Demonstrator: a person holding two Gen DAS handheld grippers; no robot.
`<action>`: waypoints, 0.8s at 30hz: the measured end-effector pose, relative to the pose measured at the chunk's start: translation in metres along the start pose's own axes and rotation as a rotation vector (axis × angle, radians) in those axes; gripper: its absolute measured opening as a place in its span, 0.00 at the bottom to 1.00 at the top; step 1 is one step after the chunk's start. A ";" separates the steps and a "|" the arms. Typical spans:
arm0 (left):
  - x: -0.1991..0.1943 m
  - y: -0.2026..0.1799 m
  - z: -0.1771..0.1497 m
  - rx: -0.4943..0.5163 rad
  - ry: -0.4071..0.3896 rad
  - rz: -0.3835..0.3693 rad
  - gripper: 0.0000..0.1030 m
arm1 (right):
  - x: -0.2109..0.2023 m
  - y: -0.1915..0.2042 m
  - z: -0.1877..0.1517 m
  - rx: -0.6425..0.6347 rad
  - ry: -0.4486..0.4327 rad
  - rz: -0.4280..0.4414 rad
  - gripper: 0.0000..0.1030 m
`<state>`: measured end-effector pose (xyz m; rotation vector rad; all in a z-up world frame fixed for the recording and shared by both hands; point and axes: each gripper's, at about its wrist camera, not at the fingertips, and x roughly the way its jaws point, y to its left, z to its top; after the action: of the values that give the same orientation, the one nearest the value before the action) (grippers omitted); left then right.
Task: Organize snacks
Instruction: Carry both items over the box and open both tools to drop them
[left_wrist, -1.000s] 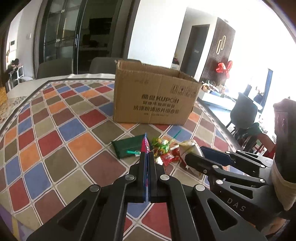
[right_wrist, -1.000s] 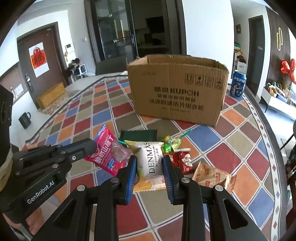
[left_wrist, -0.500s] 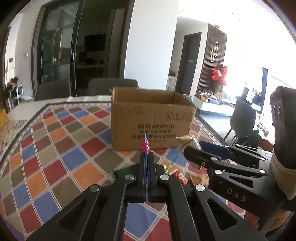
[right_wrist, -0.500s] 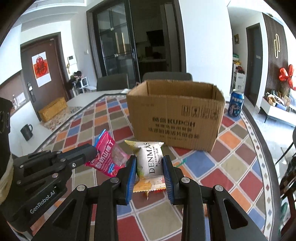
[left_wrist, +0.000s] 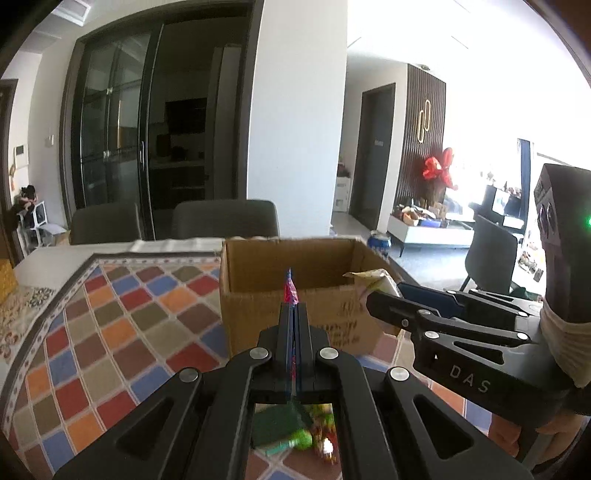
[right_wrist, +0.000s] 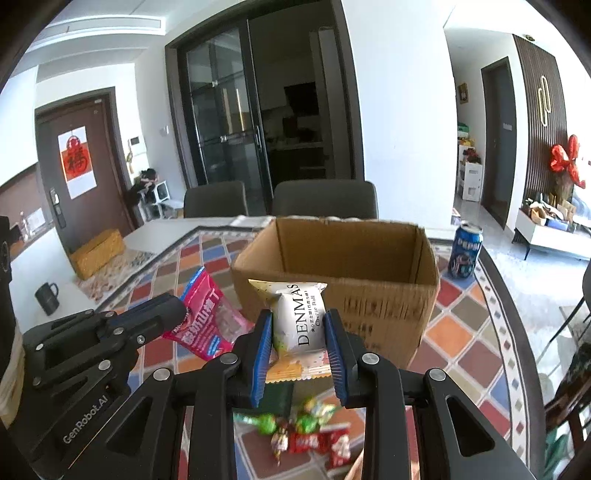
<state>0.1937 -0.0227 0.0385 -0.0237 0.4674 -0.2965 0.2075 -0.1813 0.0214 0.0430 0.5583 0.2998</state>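
Checkered tablecloth (right_wrist: 476, 354) over a table, two grey chairs (right_wrist: 325, 199) at its far edge, glass doors behind. Open cardboard box (right_wrist: 384, 310) mid-table, mouth upward, inside bare where visible; blue can (right_wrist: 464, 251) just right of it. Left gripper (left_wrist: 293, 314) pressed together on a pink packet (right_wrist: 207, 317), raised near the box's left corner. Right gripper (right_wrist: 299, 350) pinching a white packet (right_wrist: 301, 325) before the box's front wall. Loose candies (right_wrist: 310, 435) on the cloth below.
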 end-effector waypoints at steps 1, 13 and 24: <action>0.002 0.001 0.004 -0.005 -0.001 -0.003 0.03 | 0.001 -0.001 0.005 0.001 -0.005 0.000 0.29; 0.034 0.016 0.057 -0.009 -0.026 0.009 0.03 | 0.027 -0.011 0.056 -0.013 -0.014 -0.018 0.29; 0.078 0.021 0.072 0.003 0.041 0.009 0.03 | 0.065 -0.026 0.077 -0.005 0.054 -0.044 0.29</action>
<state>0.2985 -0.0280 0.0663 -0.0132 0.5079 -0.2897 0.3074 -0.1838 0.0497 0.0183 0.6115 0.2604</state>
